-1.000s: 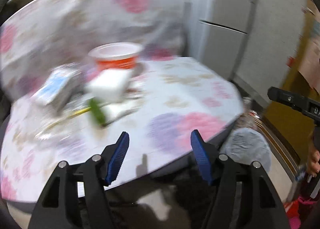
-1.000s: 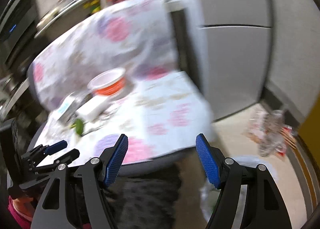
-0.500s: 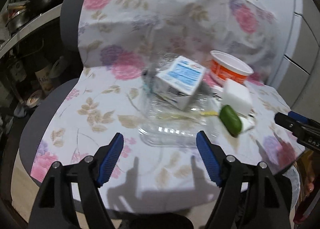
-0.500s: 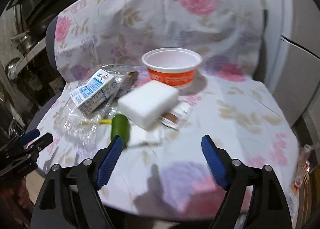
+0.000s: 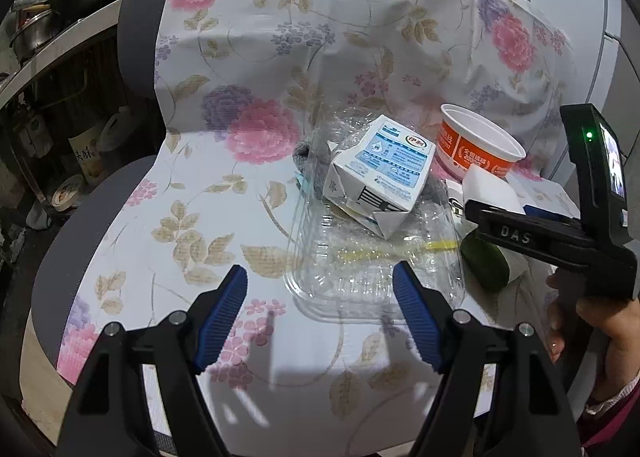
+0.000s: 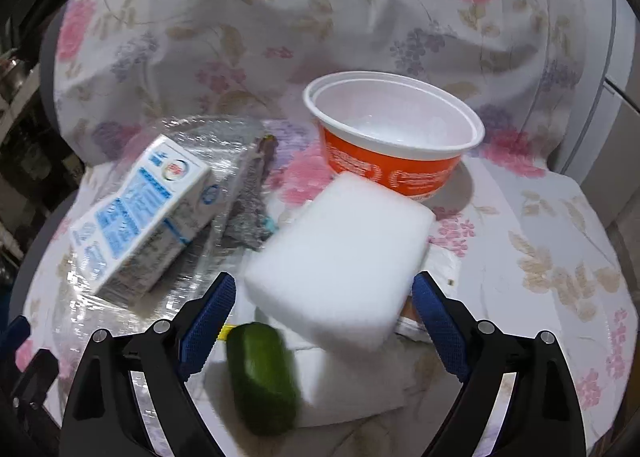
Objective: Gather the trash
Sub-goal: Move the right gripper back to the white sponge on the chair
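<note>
On the flower-patterned cloth (image 5: pixel 208 217) covering the chair seat, the trash is found in one cluster: a milk carton (image 5: pixel 380 173) lying on a clear plastic tray (image 5: pixel 360 277), an orange cup (image 6: pixel 394 145) behind it, a white foam block (image 6: pixel 340 261) and a green piece (image 6: pixel 262 369) to the carton's right. Compared with a second ago, both cameras have been swung from the room onto this cluster. The left gripper (image 5: pixel 320 313) is seen with its jaws apart, nothing between them, just short of the tray. The right gripper (image 6: pixel 322 321) has just been opening; its jaws stand wide around the foam block's near edge, not pressing. Collection is judged not yet begun; a first grasp appears imminent.
</note>
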### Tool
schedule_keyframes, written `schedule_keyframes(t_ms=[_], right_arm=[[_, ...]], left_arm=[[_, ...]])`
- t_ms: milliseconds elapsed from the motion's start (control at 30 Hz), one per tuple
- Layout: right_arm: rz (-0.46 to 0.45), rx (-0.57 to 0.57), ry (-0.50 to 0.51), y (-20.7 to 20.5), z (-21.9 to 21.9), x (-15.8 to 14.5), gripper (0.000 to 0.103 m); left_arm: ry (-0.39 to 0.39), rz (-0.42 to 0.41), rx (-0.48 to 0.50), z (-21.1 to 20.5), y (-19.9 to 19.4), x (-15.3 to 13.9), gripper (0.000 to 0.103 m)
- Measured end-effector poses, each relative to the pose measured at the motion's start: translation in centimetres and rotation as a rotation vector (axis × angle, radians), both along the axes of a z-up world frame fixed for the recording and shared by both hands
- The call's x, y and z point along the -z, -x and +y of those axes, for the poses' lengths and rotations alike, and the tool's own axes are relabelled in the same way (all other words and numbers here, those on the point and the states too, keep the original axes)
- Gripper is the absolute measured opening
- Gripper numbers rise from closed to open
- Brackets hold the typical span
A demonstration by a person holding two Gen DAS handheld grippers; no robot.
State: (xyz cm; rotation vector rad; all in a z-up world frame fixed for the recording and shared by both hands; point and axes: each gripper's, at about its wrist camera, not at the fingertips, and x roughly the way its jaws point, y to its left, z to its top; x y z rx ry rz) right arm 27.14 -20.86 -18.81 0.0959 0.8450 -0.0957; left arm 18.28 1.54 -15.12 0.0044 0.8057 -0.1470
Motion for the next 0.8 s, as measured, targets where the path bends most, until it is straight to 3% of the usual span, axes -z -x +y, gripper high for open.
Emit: schedule_keyframes(t_ms=[233,500,767,800], right_arm=[[0.018,0.034,0.1,3.2,-3.7,-1.1,0.088],[-0.087,-0.128,-0.065,5.4,-7.1,-1.4,0.09],[-0.035,-0.136,-0.112,2.0,-7.3,0.6,0.087],[-0.023,-0.145,-0.1,1.8,-6.9,0.7,0.079]], left_arm=[[0.003,0.005,0.016,-0.7,0.3,0.0,0.073],[0.007,0.002,0.039,-1.7,0.3,-0.3,0.073],[-0.007,0.01,0.031,-2.2,-0.7,-0.2,0.073],[-0.006,0.011,0.03,-2.2,-0.7,-0.2,0.073]])
